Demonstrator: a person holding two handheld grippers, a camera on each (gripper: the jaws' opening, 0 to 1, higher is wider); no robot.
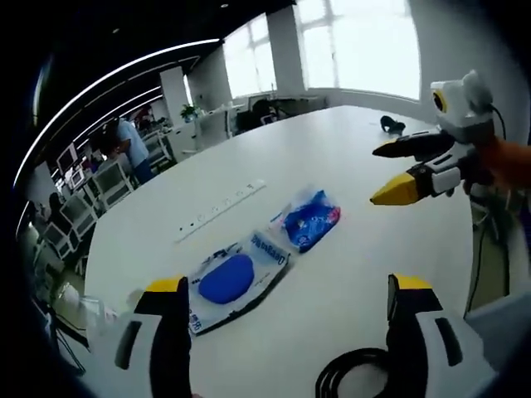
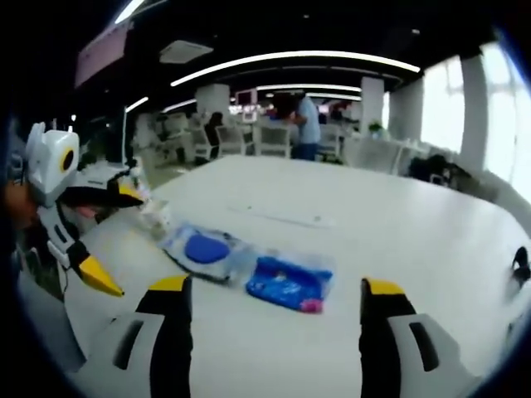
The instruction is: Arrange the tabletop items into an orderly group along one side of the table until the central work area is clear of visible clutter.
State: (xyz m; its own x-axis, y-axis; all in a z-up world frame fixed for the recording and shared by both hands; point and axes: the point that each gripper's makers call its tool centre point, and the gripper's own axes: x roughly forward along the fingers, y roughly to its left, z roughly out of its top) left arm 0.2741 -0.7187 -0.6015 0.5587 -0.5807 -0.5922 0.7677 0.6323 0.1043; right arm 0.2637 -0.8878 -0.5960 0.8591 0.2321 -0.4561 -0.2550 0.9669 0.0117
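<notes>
Two packets lie near the middle of the white table (image 1: 348,274). One is a clear packet with a round blue item (image 1: 226,278) (image 2: 206,249). Beside it lies a crumpled blue packet (image 1: 311,220) (image 2: 289,283). My left gripper (image 1: 288,290) stands open just short of the clear packet, nothing between its jaws. In the right gripper view it comes in from the left as the left gripper (image 2: 116,238), jaws apart. My right gripper (image 2: 274,286) is open too, facing the blue packet from the opposite side. The left gripper view catches this right gripper (image 1: 383,172) above the table at the right.
A white power strip (image 1: 220,211) (image 2: 282,217) is set in the table beyond the packets. A black cable coil (image 1: 357,377) lies under my left gripper. A small black object (image 1: 392,124) (image 2: 521,265) sits far off. A person (image 1: 129,145) stands among chairs past the table.
</notes>
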